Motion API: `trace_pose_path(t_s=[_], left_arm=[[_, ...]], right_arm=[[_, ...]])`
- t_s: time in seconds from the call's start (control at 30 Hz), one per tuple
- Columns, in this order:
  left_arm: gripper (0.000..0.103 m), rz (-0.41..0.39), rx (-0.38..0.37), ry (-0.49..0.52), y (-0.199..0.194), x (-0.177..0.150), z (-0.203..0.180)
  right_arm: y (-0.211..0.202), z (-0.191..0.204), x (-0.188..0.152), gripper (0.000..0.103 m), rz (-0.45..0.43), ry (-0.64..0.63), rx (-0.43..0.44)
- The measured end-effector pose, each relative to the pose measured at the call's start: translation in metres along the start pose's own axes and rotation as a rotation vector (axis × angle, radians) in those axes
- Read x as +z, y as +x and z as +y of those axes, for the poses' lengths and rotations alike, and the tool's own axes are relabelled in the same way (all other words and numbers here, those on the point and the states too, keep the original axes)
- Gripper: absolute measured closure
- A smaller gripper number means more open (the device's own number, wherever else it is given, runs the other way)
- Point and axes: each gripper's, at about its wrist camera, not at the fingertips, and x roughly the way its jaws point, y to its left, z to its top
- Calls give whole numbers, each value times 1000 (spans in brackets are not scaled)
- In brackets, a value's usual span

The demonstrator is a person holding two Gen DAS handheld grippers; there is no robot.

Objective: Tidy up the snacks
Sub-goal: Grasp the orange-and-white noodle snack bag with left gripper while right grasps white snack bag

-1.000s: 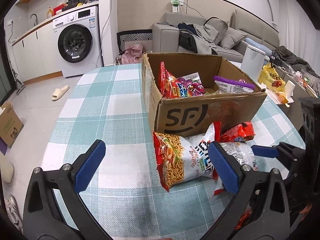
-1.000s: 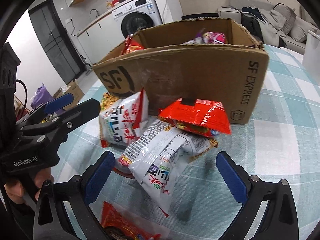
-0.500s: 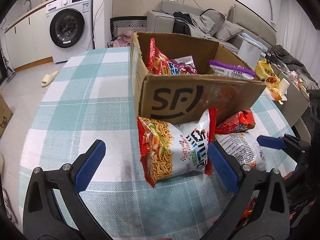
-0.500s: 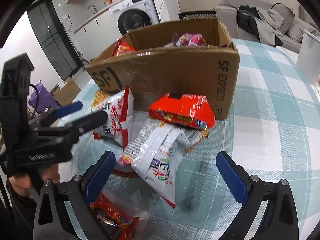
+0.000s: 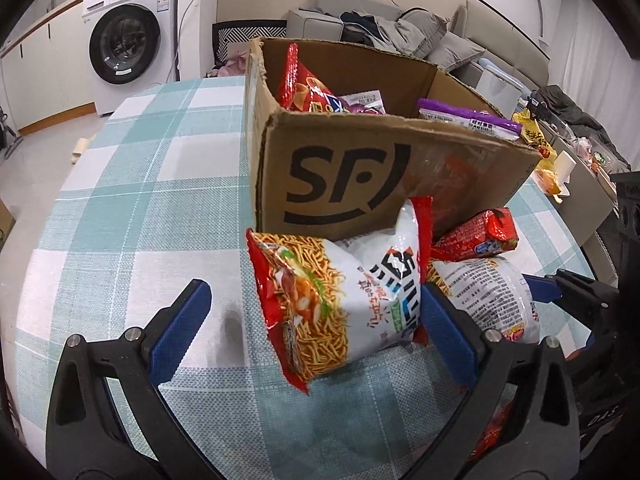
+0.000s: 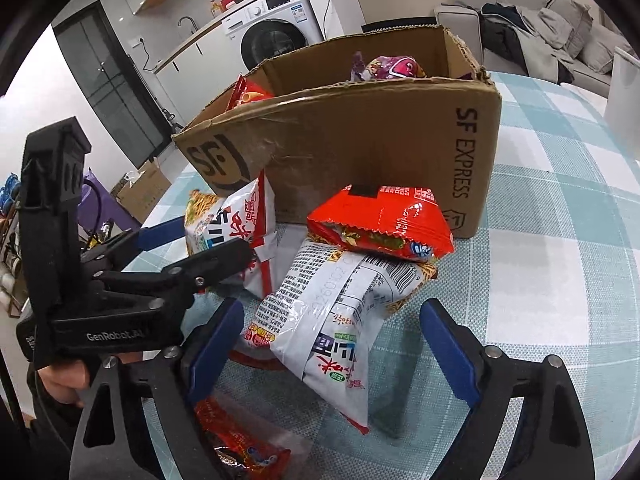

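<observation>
Noodle pack [image 5: 340,300] leaning on box [image 5: 360,184], 12 o'clock of my wide-open left fingers [image 5: 180,320]; right fingers [image 6: 448,348] open too; risk: crinkly film slips, pack topples sideways.

Cardboard box [image 5: 384,168] mid-desk [image 5: 132,184], holding snack packets [image 5: 304,88]. Against its front wall, a leaning noodle bag [image 5: 340,300]; rightward, a small packet [image 6: 380,224] atop another noodle bag [image 6: 332,320].
</observation>
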Motion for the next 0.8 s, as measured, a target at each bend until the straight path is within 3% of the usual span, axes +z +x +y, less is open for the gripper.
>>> trace_pose_path(t_s=[0.13, 0.23, 0.3, 0.37, 0.4, 0.6, 0.8], left_arm=[[3, 2, -15, -4, 1, 0, 0], [15, 8, -70, -14, 1, -1, 1], [29, 8, -104, -13, 0, -2, 0], [38, 6, -129, -4, -2, -1, -2], [41, 4, -129, -1, -2, -2, -3], [48, 7, -145, 2, -7, -4, -3], [49, -14, -145, 20, -20, -7, -7]], right_arm=[[1, -4, 1, 17, 6, 10, 26], [-1, -5, 0, 20, 0, 8, 31], [-1, -5, -1, 22, 1, 7, 33], [-1, -4, -2, 25, 0, 2, 36], [-2, -4, -2, 32, 0, -1, 45], [-5, 0, -7, 50, -2, -24, 49], [-12, -1, -7, 56, -13, -41, 62]])
